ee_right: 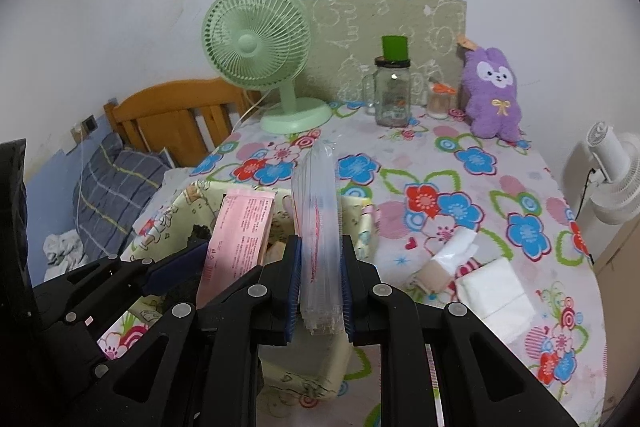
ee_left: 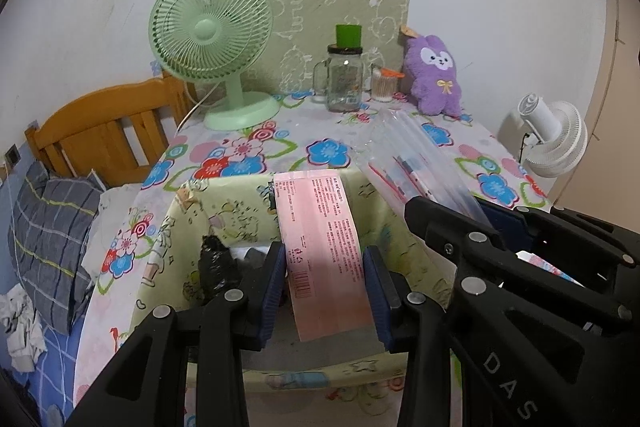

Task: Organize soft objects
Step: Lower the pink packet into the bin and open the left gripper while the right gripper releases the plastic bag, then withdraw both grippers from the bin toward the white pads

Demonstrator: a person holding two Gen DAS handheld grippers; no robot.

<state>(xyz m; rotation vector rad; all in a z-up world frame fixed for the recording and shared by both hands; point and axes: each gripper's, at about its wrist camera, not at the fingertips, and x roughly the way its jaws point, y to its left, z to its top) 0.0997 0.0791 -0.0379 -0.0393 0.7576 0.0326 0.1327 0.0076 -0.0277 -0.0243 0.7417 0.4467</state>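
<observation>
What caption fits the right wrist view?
Right gripper clamps a clear plastic packet over the fabric bin on the floral table.

Two hand-held black two-finger grippers with blue ribbed pads work side by side, both angled downward. The left gripper (ee_left: 325, 287) stands partly closed, its pads (ee_left: 274, 291) pressed against either edge of a flat pink printed packet (ee_left: 324, 247) clamped between them. The right gripper (ee_right: 320, 291) is nearly closed, its pads (ee_right: 293, 291) squeezing a clear plastic bag (ee_right: 318, 227) that rises upright from the jaws. In the left wrist view the right gripper sits just beside the left, slightly ahead. No hand or sleeve shows.
</observation>
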